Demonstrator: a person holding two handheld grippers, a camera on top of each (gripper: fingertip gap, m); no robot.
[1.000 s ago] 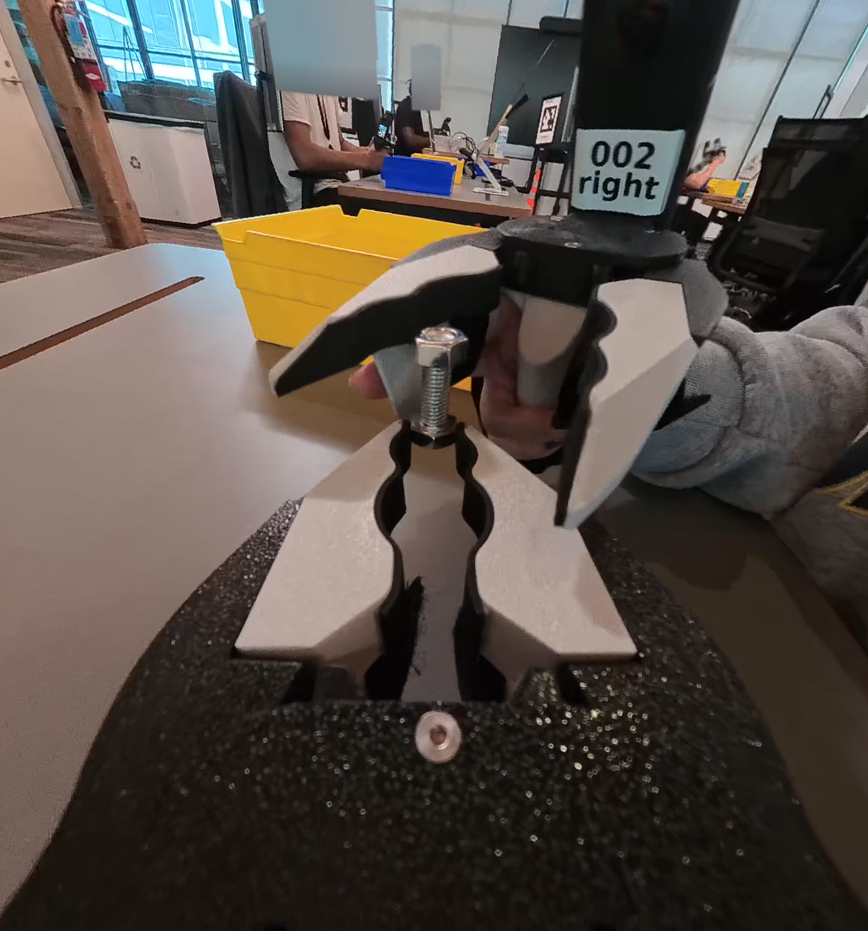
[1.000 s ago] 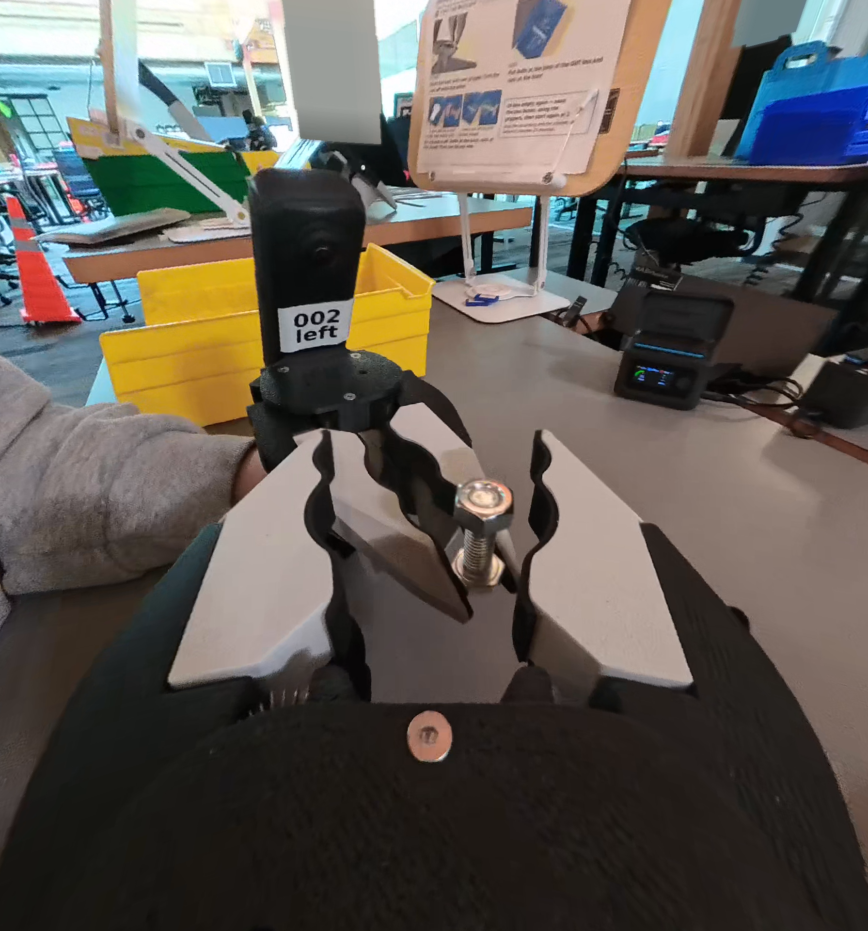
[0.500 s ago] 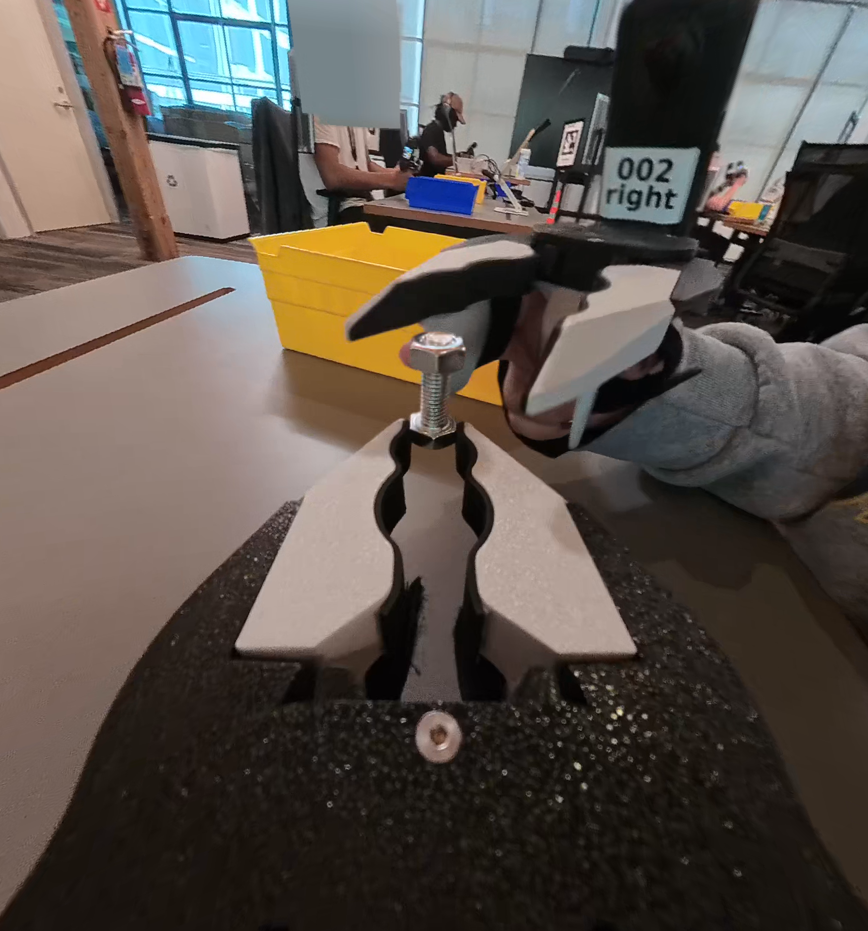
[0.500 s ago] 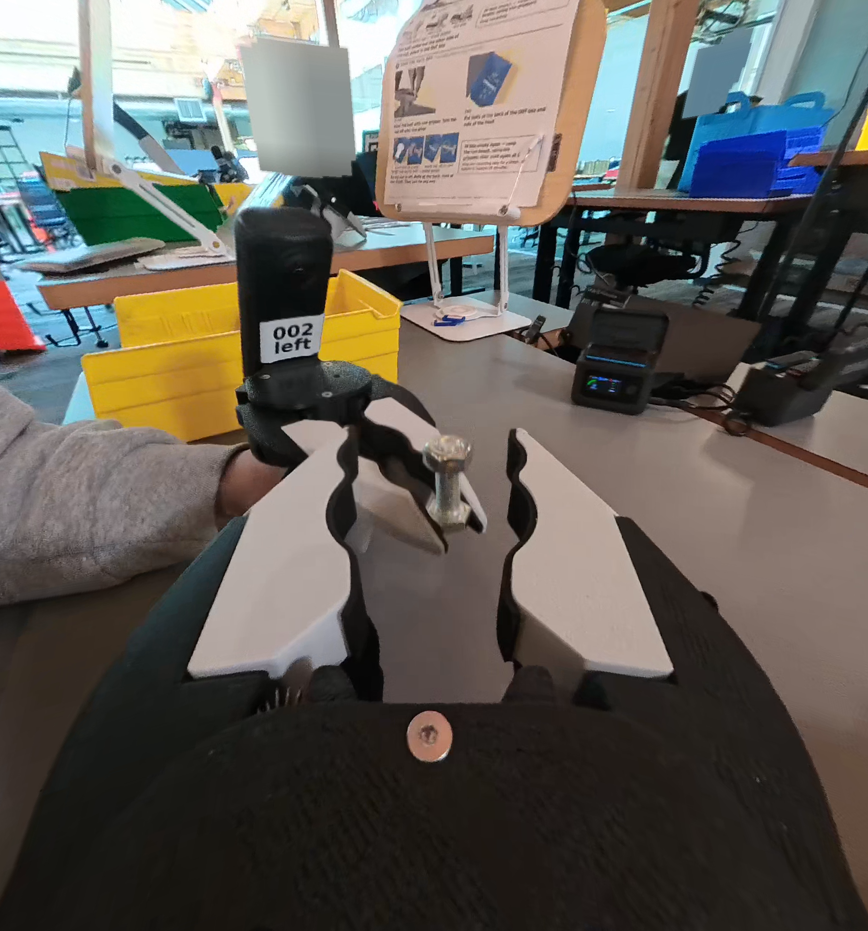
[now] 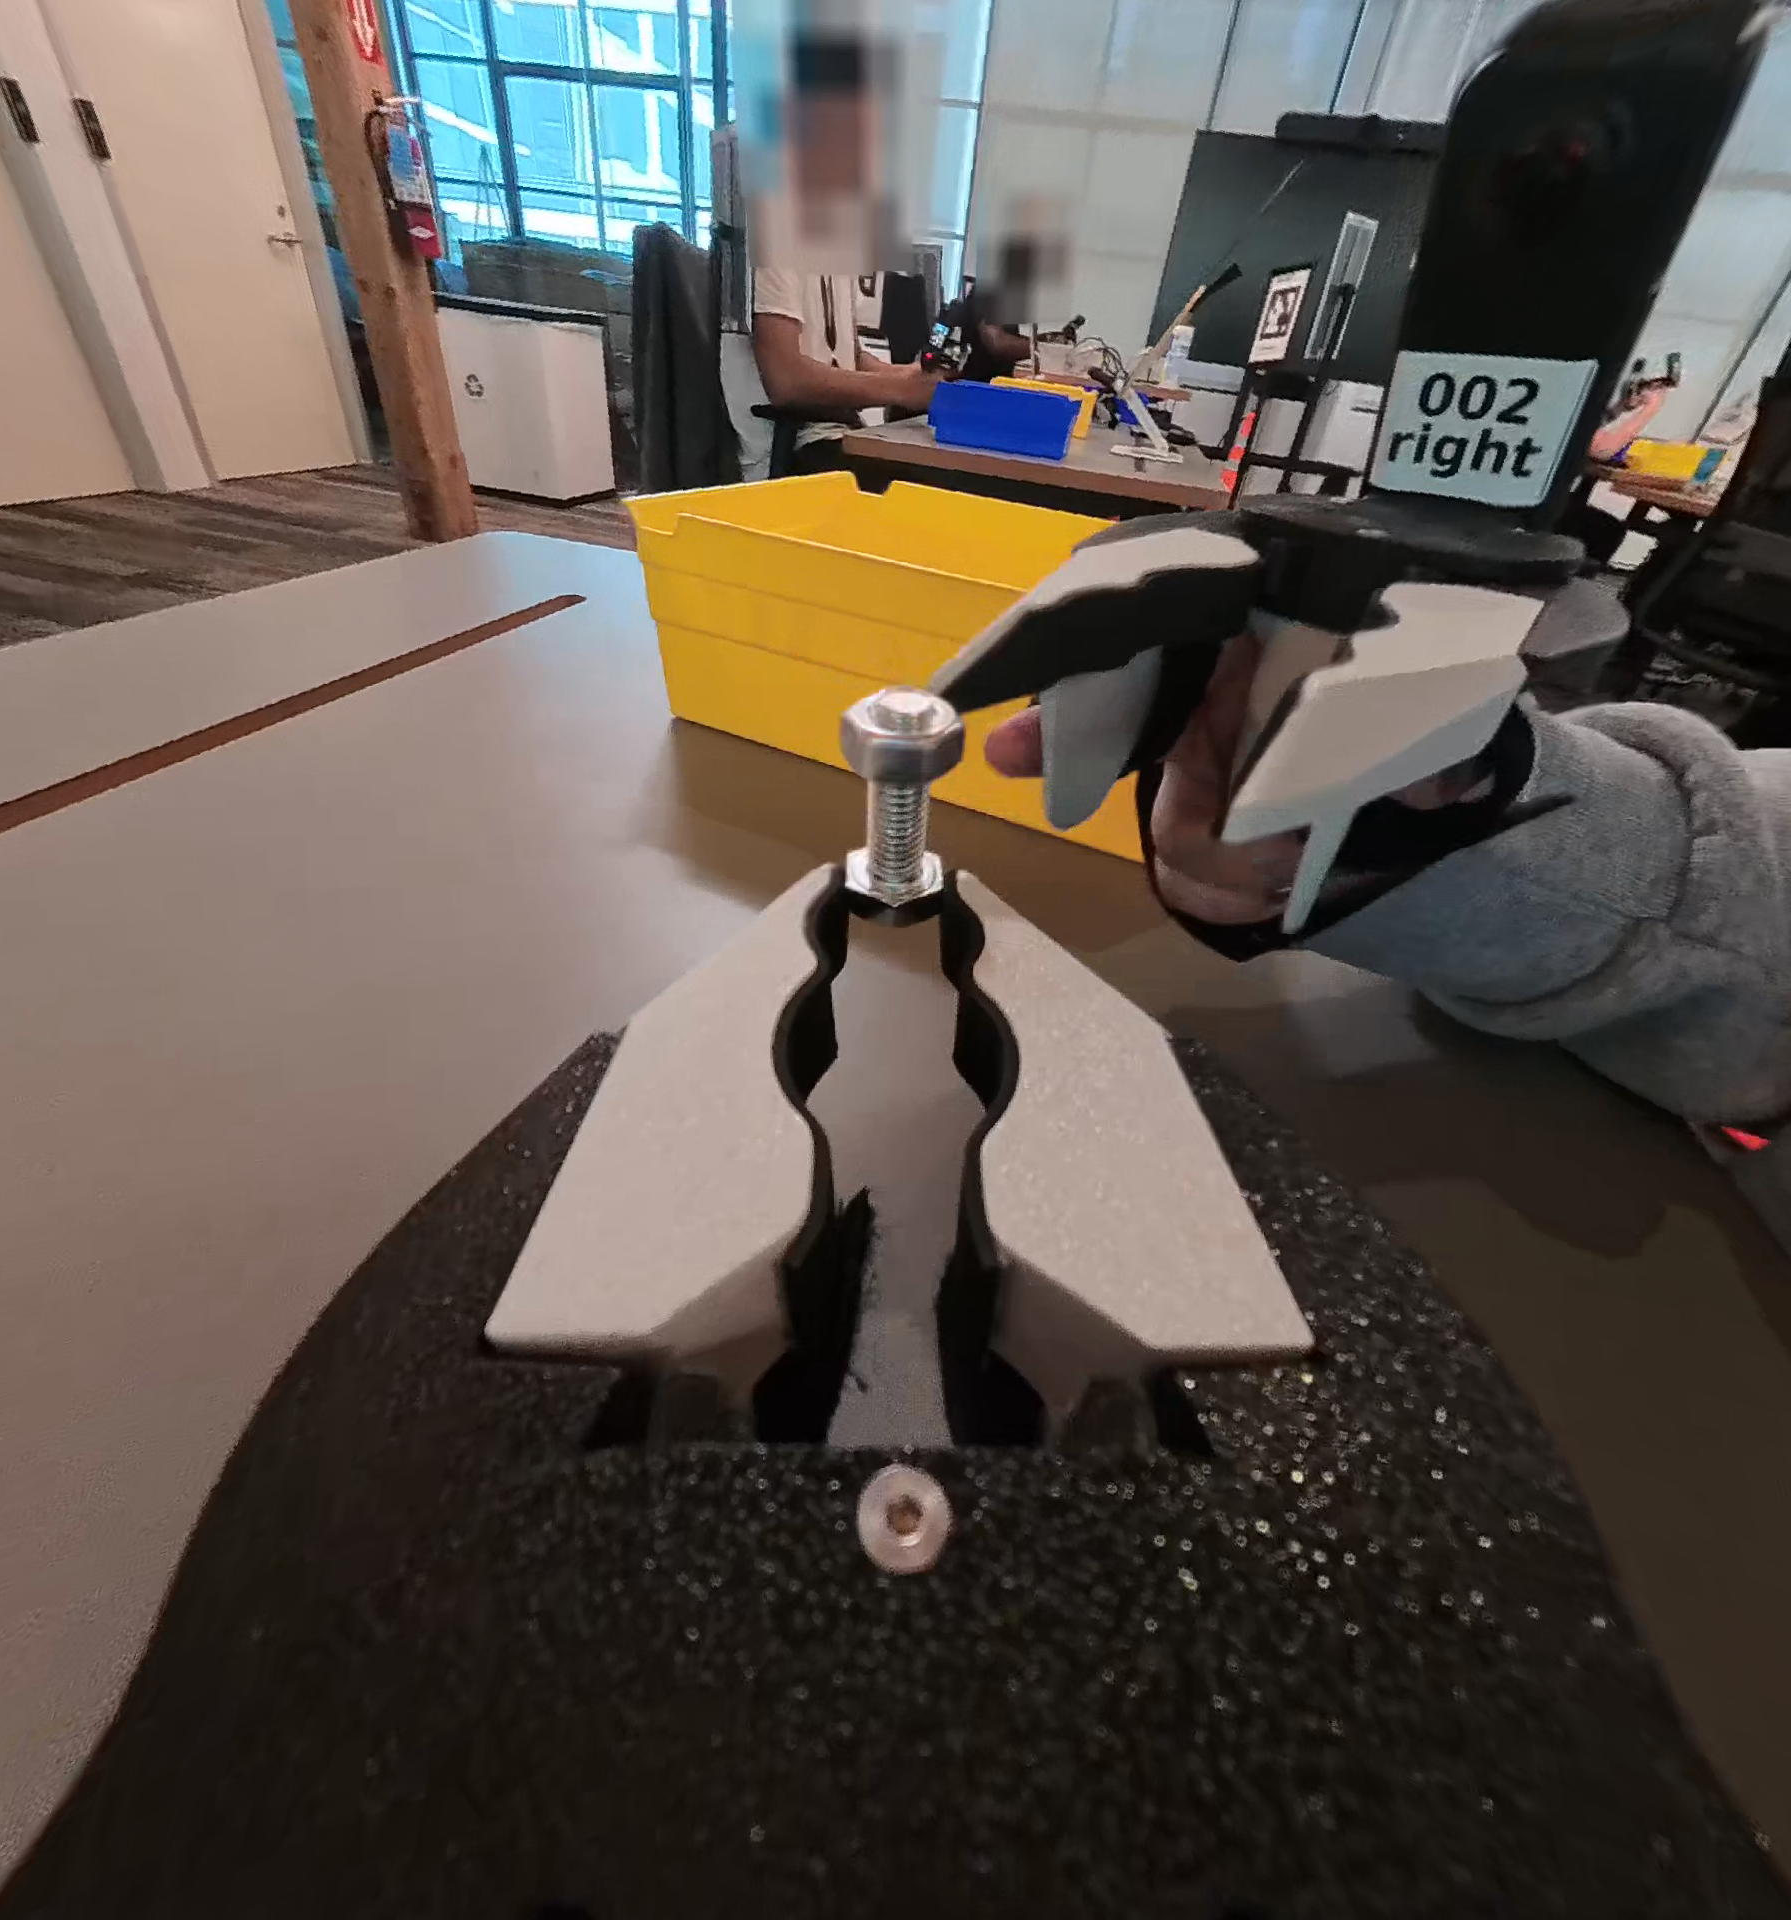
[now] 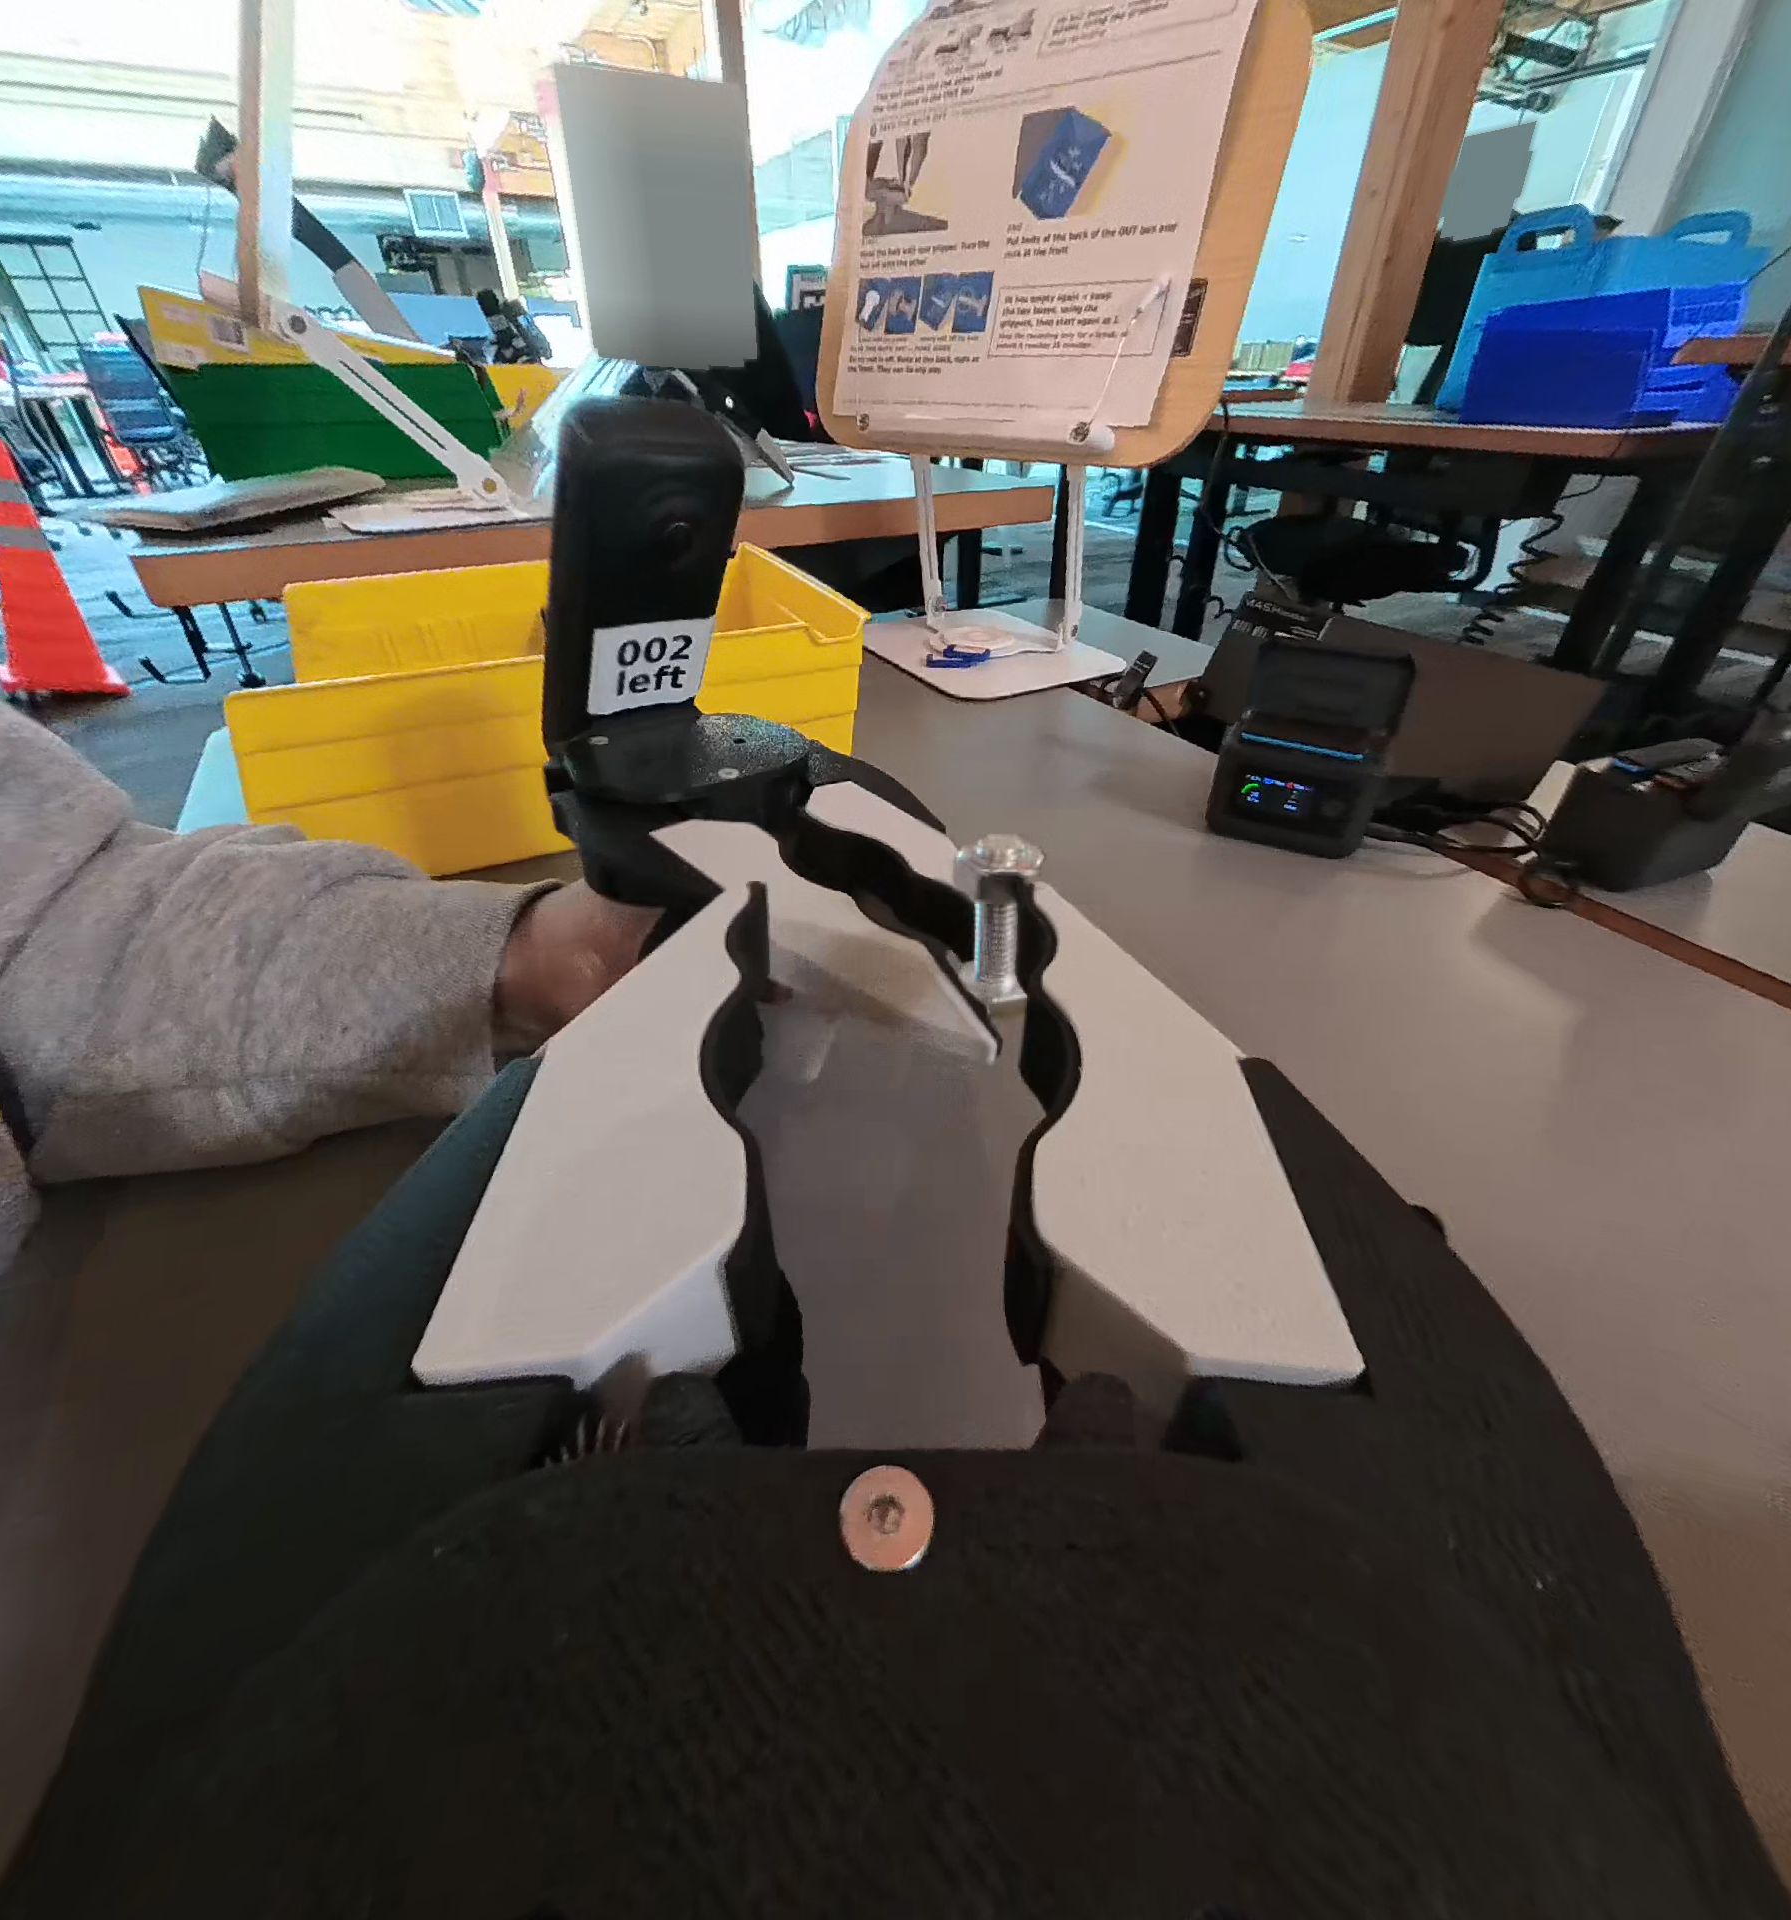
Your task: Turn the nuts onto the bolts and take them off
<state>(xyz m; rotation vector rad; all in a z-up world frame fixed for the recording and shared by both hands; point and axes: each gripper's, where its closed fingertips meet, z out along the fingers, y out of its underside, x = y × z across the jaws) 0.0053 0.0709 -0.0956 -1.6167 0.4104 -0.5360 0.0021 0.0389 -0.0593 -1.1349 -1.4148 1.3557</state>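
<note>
A silver bolt (image 5: 897,800) stands upright with its hex head on top. Its lower end sits in a nut (image 5: 891,881) that my left gripper (image 5: 893,909) is shut on at the fingertips, above the grey table (image 5: 299,987). My right gripper (image 5: 1109,790) is open to the right of the bolt, and one fingertip reaches the bolt head. In the right wrist view my right gripper (image 6: 901,914) is open, and the bolt (image 6: 997,925) stands just inside its right fingertip. The left gripper (image 6: 986,1013) holds it from the left.
A yellow bin (image 5: 818,603) stands behind the bolt; it also shows in the right wrist view (image 6: 403,748). An instruction board on a stand (image 6: 1026,239), a small black device (image 6: 1296,758) and cables are at the back right. Grey-sleeved arms (image 5: 1649,894) hold both grippers. The left gripper's tips are roughly 4 centimeters from the right gripper's.
My right gripper, open throughout, has drawn back from around the bolt head, so the bolt is now at its fingertip. My left gripper has kept its hold on the nut.
</note>
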